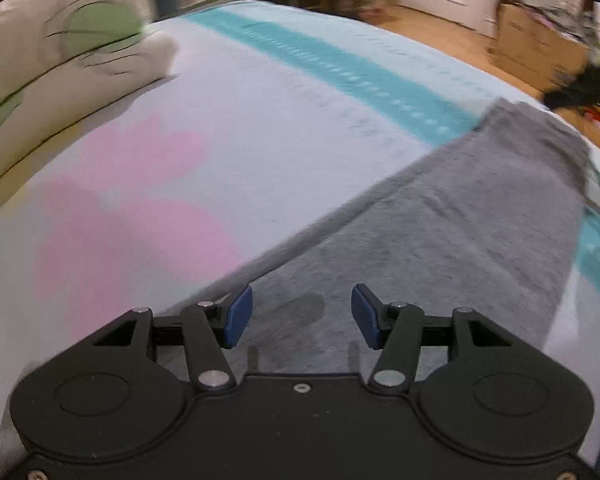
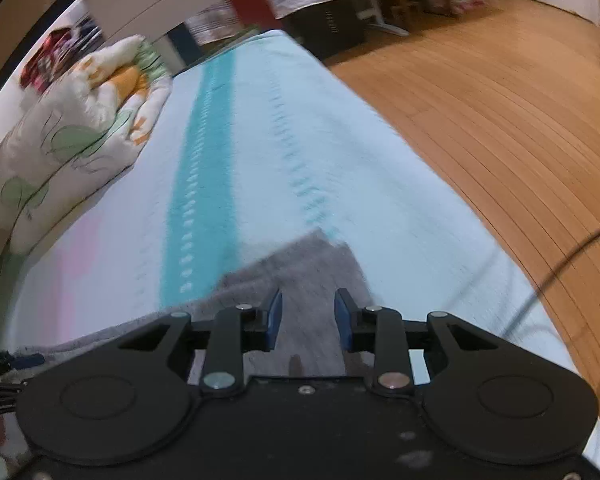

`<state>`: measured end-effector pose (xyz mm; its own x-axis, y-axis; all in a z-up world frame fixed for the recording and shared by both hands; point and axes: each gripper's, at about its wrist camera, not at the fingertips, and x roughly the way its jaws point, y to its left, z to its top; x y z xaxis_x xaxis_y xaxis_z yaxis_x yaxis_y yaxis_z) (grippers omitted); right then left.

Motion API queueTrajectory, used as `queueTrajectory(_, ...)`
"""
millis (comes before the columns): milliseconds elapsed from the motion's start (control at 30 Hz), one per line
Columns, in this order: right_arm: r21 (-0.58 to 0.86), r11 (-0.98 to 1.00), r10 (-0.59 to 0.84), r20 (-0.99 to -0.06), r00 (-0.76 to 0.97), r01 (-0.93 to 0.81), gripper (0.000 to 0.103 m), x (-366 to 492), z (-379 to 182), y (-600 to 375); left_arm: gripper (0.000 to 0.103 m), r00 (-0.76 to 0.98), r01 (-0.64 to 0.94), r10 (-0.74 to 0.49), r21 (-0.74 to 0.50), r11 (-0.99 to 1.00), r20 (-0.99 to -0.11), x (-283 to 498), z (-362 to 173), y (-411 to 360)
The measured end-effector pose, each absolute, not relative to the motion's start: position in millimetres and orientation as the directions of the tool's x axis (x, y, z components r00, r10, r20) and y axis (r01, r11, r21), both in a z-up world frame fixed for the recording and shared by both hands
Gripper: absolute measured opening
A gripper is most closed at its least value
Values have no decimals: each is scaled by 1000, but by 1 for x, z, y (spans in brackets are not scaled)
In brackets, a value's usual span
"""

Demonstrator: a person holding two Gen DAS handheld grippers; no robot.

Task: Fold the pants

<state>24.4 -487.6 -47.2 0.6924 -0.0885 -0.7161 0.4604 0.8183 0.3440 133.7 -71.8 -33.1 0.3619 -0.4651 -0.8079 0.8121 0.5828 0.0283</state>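
Observation:
The grey pants (image 1: 440, 232) lie flat on a bed with a pale blue cover. In the left wrist view they run from under my left gripper (image 1: 302, 316) away to the upper right. My left gripper is open and empty just above the grey cloth, near its left edge. In the right wrist view the pants (image 2: 312, 272) end a little ahead of my right gripper (image 2: 308, 320), which is open and empty above the cloth. Both views are blurred.
The bed cover (image 1: 260, 120) has teal stripes and a pink patch (image 1: 132, 232). A bunched quilt (image 1: 60, 56) with green and orange prints lies at the left; it also shows in the right wrist view (image 2: 80, 140). A wooden floor (image 2: 500, 120) lies right of the bed. A black cable (image 2: 560, 264) crosses there.

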Motion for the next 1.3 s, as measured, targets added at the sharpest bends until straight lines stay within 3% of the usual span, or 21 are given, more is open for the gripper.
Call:
queueTrajectory(300, 313, 865, -50, -723, 689, 392, 32, 62, -47, -477, 63, 366, 844, -460, 80, 531, -809, 141, -41, -95)
queueTrajectory(600, 292, 893, -17, -739, 674, 343, 32, 74, -51, -474, 61, 274, 898, -398, 84, 432, -876, 149, -58, -115)
queueTrajectory(633, 290, 895, -15, -741, 672, 339, 32, 74, -51, -474, 52, 246, 898, -409, 48, 438, -879, 153, -58, -114)
queueTrajectory(667, 288, 897, -13, -740, 672, 334, 32, 75, -51, -474, 28, 214, 897, -424, 6, 442, -880, 156, -57, -114)
queueTrajectory(733, 288, 899, -11, -739, 674, 331, 32, 75, -51, -474, 6, 215, 879, -433, -20, 477, -875, 160, -54, -113)
queueTrajectory(1033, 270, 909, -20, -732, 681, 317, 32, 76, -51, -470, 2, 338, 832, -385, 82, 548, -859, 141, -51, -119)
queueTrajectory(1167, 278, 898, -39, -723, 690, 342, 32, 73, -49, -477, 1, 436, 772, -388, 116, 624, -812, 140, -44, -118)
queueTrajectory(1300, 282, 889, -49, -724, 688, 360, 32, 71, -50, -481, 1, 436, 737, -402, 64, 672, -805, 153, -38, -115)
